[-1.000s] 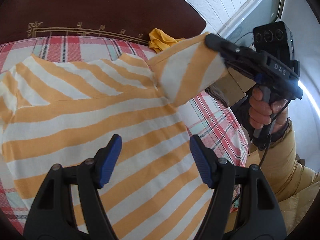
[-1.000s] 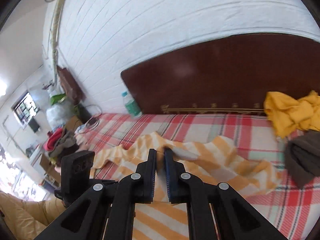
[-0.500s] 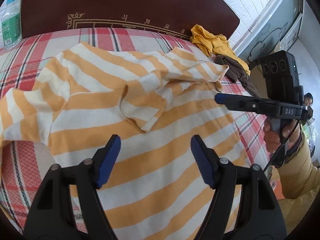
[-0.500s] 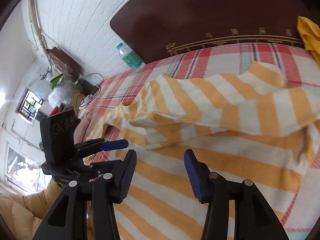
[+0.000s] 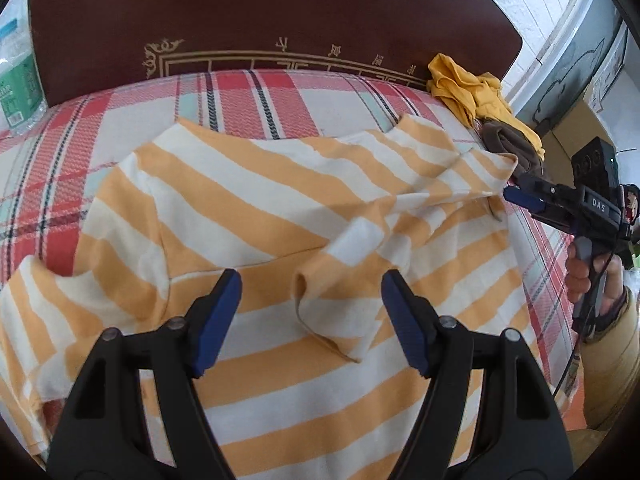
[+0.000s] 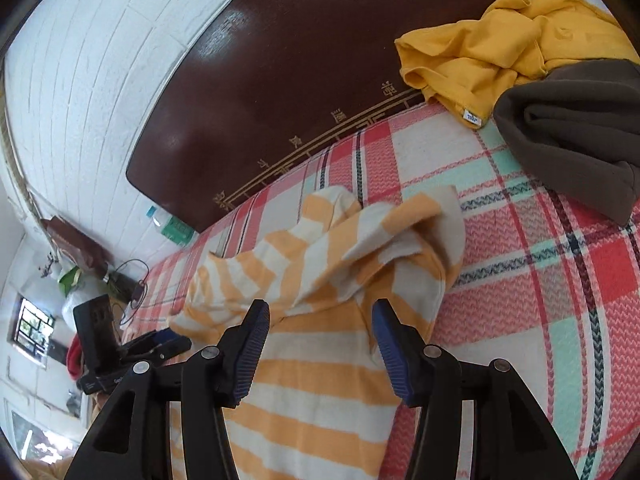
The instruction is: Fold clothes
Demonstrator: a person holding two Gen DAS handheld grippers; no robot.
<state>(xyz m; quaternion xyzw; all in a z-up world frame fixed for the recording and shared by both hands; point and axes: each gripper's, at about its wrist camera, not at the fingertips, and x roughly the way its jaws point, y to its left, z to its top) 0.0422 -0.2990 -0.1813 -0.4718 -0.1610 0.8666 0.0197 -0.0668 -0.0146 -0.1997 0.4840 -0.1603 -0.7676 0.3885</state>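
Note:
An orange-and-white striped shirt (image 5: 280, 240) lies spread on the plaid bed, one sleeve folded in across its body. My left gripper (image 5: 310, 316) is open and empty, hovering over the shirt's middle near the folded sleeve's cuff. My right gripper (image 6: 320, 344) is open and empty above the shirt's (image 6: 320, 280) right shoulder edge. The right gripper also shows in the left wrist view (image 5: 524, 196) at the shirt's right edge, and the left gripper shows in the right wrist view (image 6: 160, 346) at far left.
A yellow garment (image 6: 500, 48) and a folded brown garment (image 6: 572, 128) lie by the dark wooden headboard (image 5: 280, 20) at the bed's right. A water bottle (image 5: 16, 80) stands at the left. The plaid bedsheet (image 6: 540, 280) shows right of the shirt.
The right gripper let go of the sleeve, which now lies folded over the shirt, and drew back to the shirt's right edge. The left gripper stayed open above the shirt.

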